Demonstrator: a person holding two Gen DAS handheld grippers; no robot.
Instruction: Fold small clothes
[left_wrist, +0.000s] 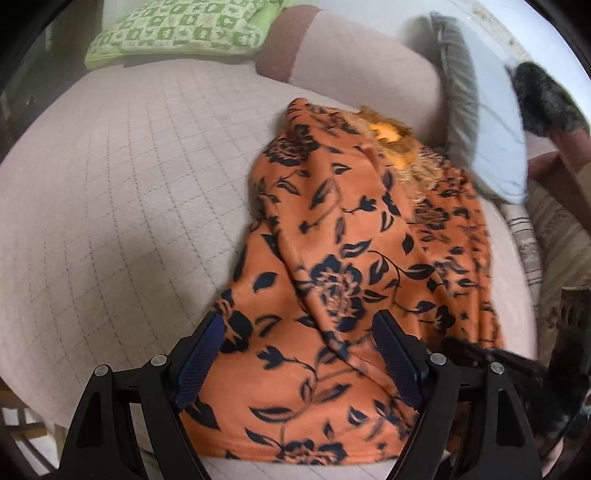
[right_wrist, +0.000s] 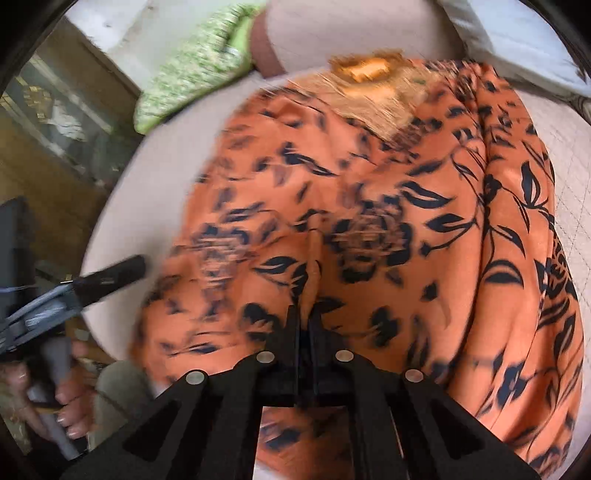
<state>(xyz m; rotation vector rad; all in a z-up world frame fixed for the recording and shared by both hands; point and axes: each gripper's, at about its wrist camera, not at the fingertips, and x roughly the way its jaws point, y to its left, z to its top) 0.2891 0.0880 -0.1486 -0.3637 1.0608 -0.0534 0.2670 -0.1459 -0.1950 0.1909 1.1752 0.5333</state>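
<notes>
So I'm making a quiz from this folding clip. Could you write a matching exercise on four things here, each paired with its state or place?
Things:
1. left gripper
2. right gripper
3. green patterned pillow
4. orange floral garment

States or places:
A. shut on fabric
B. at the far end of the bed
C. open above the near hem
D. spread on the quilted cover

Pairs: 1-C, 2-A, 3-B, 4-D

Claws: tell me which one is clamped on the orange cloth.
The right claw: its fingers are pinched shut on a ridge of the orange cloth. The left claw is spread wide over the cloth, gripping nothing.
</notes>
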